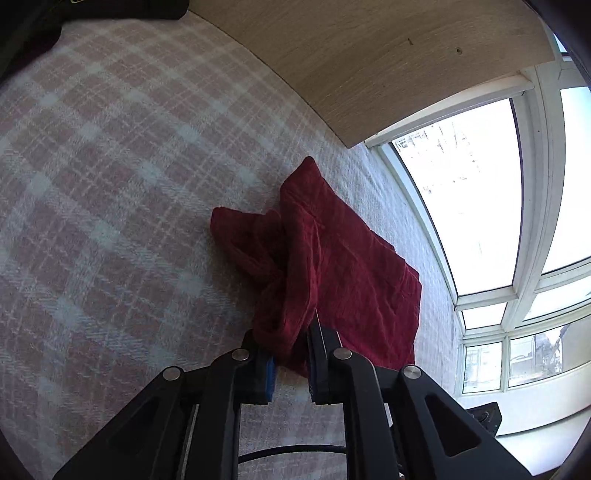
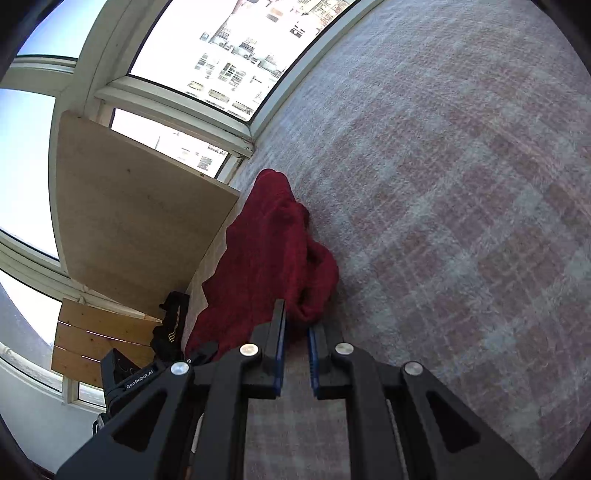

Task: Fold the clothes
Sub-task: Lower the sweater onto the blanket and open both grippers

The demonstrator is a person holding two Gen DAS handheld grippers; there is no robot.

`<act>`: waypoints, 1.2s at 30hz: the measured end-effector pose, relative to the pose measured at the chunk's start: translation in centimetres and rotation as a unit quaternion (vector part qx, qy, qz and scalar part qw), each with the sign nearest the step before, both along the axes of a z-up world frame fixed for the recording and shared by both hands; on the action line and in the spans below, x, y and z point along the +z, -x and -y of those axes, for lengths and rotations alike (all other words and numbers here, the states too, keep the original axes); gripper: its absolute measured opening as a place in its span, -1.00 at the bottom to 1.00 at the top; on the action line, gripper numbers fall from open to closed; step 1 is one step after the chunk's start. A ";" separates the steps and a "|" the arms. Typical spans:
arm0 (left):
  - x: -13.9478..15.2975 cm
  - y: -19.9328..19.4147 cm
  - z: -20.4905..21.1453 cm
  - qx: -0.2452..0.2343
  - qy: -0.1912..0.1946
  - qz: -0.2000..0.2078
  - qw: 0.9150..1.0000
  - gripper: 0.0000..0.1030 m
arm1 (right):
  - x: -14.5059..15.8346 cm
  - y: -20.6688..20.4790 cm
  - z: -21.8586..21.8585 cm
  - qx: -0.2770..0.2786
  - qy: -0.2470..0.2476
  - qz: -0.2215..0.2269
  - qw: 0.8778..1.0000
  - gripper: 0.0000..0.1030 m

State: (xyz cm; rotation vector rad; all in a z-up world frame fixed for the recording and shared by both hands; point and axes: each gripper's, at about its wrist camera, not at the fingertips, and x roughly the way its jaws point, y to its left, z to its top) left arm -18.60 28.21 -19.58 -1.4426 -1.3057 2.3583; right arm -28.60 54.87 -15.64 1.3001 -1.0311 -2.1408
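A dark red garment lies crumpled on a pink and white plaid bed cover, partly folded over itself. My left gripper is shut on a gathered bunch of the garment's near edge, with cloth pinched between its blue pads. In the right wrist view the same red garment stretches away from my right gripper, which is shut on a rolled fold at the near end. The left gripper shows at lower left, its tip against the garment's side edge.
A light wooden board stands along the far edge of the bed cover, with large bright windows beside it. A dark item lies by the board's foot. Dark cloth sits at the cover's far left corner.
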 end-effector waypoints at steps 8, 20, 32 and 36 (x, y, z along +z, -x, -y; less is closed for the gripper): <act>0.4 -1.1 -0.2 -0.005 0.012 -0.006 1.000 -0.69 | -1.2 -1.1 -0.7 -0.021 0.005 0.016 1.000 -0.80; 8.0 -6.6 1.2 -0.057 0.105 -0.062 0.991 0.02 | 3.6 -4.1 1.0 0.027 0.030 -0.035 0.999 -0.43; 1.9 2.5 -1.8 -0.072 0.042 -0.050 0.995 -0.09 | -0.5 3.2 1.7 0.012 0.043 0.022 0.999 -0.76; 1.0 1.4 -1.4 -0.079 0.066 -0.058 0.993 -0.50 | 1.6 4.0 1.5 0.019 0.056 -0.002 0.998 -0.67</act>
